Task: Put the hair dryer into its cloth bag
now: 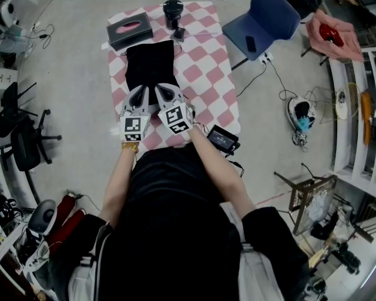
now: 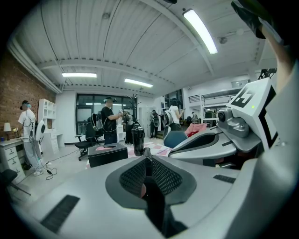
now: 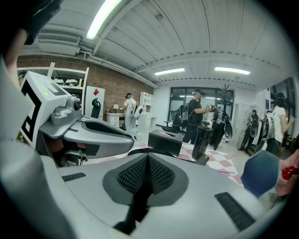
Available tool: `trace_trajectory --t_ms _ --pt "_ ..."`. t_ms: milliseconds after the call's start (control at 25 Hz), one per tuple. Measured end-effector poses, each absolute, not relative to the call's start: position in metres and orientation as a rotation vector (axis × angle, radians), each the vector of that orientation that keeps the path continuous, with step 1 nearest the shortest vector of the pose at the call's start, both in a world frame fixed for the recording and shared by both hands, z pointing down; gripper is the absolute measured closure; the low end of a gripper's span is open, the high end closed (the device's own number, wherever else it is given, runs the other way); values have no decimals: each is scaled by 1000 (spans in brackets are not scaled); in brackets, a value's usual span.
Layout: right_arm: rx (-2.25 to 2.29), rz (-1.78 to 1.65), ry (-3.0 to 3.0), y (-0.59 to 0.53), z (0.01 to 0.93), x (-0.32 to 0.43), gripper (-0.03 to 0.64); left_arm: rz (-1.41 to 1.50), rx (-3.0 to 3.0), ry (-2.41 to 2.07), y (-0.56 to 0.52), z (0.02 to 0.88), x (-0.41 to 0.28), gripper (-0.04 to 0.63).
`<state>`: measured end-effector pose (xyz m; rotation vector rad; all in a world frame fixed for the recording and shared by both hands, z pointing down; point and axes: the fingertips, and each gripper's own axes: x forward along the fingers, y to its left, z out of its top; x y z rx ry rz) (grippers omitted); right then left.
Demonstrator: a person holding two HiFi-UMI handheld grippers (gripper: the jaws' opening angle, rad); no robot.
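Observation:
The black cloth bag [image 1: 150, 64] lies flat on the pink-and-white checked table [image 1: 205, 70]. Both grippers sit side by side at the bag's near edge. My left gripper [image 1: 138, 91] [image 2: 146, 161] is shut on the bag's edge, with black cloth between its pads. My right gripper [image 1: 164, 89] [image 3: 148, 161] is shut tight, a thin strip of the same black cloth in its jaws. The hair dryer [image 1: 172, 12] [image 2: 138, 140] [image 3: 202, 140], a dark cylinder, stands upright at the table's far end, well beyond both grippers.
A black tissue box [image 1: 129, 29] sits at the table's far left. A blue chair [image 1: 261, 26] stands right of the table, and a small black device [image 1: 222, 139] is by its near right corner. Office chairs [image 1: 23, 135] are on the left. Several people stand far off.

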<state>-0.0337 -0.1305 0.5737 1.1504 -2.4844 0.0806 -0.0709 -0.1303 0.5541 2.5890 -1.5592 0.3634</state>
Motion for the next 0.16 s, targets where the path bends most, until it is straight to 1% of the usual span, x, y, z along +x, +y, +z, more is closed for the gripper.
trace_trajectory --t_ms 160 --pt "1142 78 -2471 -129 578 -33 600 384 2580 -1557 -127 561 -75 551"
